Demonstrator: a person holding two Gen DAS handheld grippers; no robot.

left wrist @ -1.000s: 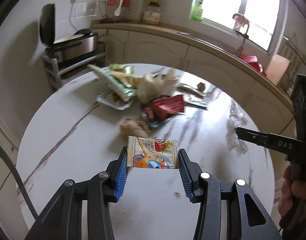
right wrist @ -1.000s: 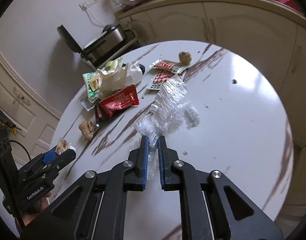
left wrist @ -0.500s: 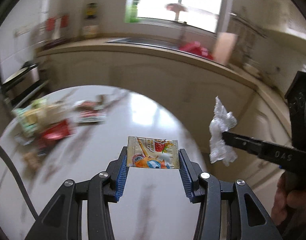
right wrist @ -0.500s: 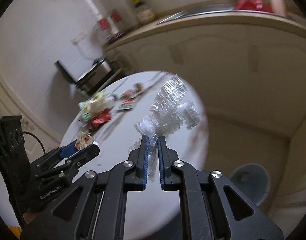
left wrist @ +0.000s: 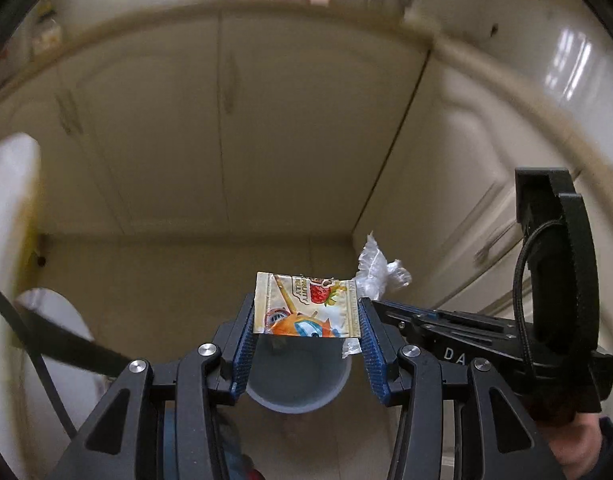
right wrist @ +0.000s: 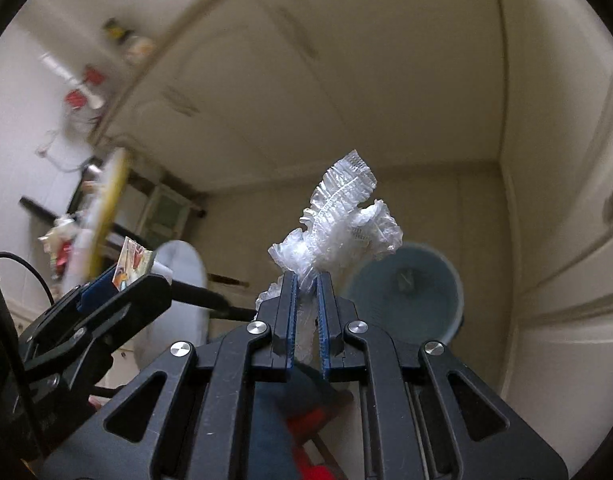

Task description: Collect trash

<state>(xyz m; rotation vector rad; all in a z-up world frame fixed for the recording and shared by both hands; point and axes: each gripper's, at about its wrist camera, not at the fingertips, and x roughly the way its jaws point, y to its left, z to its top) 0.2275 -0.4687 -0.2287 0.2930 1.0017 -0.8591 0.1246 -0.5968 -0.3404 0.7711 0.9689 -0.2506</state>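
Above the grey bin (left wrist: 298,384), in the left wrist view, the left hand-held gripper (left wrist: 308,334) clamps a fruit jelly wrapper (left wrist: 306,304) edge to edge. In the right wrist view, the right hand-held gripper (right wrist: 306,300) pinches crumpled clear plastic (right wrist: 338,220) nearly closed; the bin (right wrist: 410,292) lies beyond, so releasing now could drop it on the floor.

"FRUIT JELLY" on sachet (left wrist: 306,304); "DA" on right tongs (left wrist: 452,354)
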